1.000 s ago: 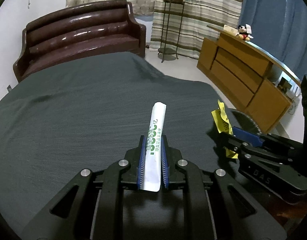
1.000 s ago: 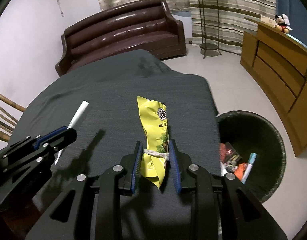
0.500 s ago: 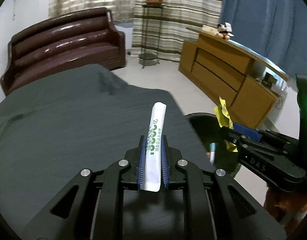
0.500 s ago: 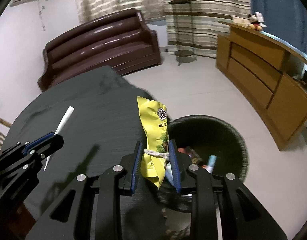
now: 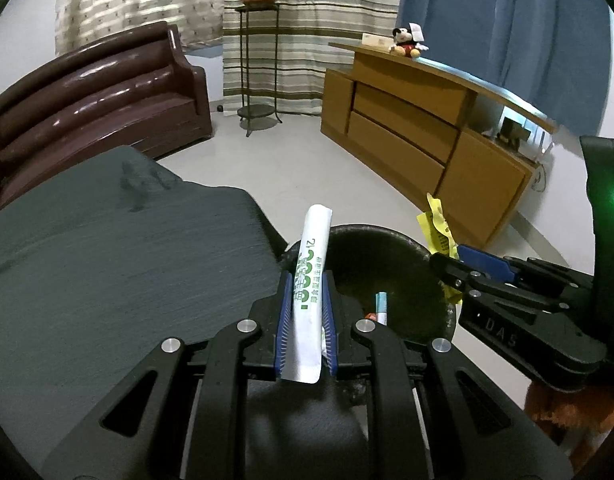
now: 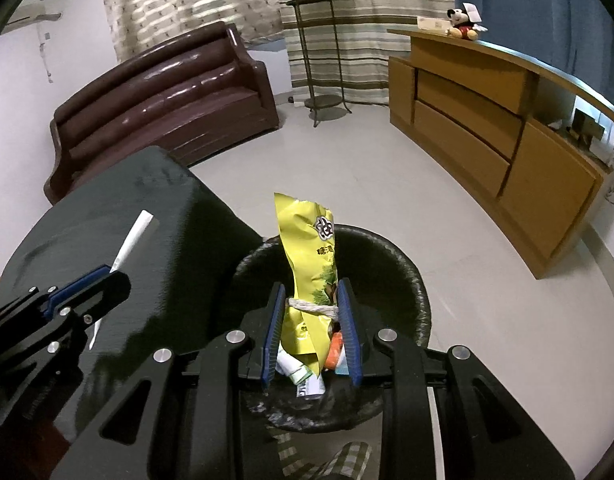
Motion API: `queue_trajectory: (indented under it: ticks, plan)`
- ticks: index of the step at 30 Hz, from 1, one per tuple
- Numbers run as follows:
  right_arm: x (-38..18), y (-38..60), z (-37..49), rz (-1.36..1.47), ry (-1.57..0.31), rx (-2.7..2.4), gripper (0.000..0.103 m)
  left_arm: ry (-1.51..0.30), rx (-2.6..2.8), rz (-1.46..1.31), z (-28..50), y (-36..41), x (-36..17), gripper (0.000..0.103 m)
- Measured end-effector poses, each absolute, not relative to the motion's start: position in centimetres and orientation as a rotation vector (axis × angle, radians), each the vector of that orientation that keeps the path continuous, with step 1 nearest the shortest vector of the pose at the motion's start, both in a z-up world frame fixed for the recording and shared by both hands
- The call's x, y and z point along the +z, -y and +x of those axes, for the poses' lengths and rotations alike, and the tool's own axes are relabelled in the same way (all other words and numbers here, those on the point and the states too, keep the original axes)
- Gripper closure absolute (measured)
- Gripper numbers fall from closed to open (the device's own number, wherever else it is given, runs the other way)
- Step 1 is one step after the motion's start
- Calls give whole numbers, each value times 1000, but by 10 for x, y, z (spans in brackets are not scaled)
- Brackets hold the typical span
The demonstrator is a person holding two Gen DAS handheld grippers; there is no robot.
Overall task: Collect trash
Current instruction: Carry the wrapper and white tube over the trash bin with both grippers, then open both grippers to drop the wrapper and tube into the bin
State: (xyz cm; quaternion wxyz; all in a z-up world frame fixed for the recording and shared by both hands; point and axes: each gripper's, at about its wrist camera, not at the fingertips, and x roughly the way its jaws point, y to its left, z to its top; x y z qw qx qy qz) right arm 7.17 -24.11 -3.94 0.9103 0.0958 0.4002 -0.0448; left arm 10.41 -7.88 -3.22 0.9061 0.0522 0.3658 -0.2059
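My left gripper (image 5: pixel 305 280) is shut on a white paper wrapper with green print (image 5: pixel 312 264), held at the table's right edge beside the black trash bin (image 5: pixel 391 240). In the right wrist view my right gripper (image 6: pixel 312 292) is shut on a yellow snack bag (image 6: pixel 309 256), tied with a white string, directly above the bin (image 6: pixel 407 280). The bin holds several pieces of trash (image 6: pixel 303 376). The left gripper (image 6: pixel 87 284) with its wrapper (image 6: pixel 135 236) shows at the left, the right gripper (image 5: pixel 447 264) with its bag (image 5: pixel 437 232) at the right of the left wrist view.
A table under a dark grey cloth (image 5: pixel 107 264) fills the left. Behind it stands a brown leather sofa (image 5: pixel 95 92). A wooden sideboard (image 5: pixel 427 128) with a plush toy (image 5: pixel 405 42) runs along the right. A plant stand (image 5: pixel 259 72) stands by the striped curtains.
Both grippers have swung to the right, off the table and toward the bin. The bin has come from the right edge to right under the yellow bag. Both grips are unchanged.
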Motion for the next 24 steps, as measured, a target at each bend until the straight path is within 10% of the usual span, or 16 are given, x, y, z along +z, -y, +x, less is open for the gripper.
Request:
queue_trajectory:
  ticks: [9,12,24]
  plan:
    - [-47,254,82,226,-827,-117,74,-785,-417,142,121,101,-48,83]
    - [-50,257,85,233,-831,-128,69,-785,-402,137,123,102,-49,57]
    - [-44,254,76,215,-812,-144,58,-752,-377,139,115,101,-43,40]
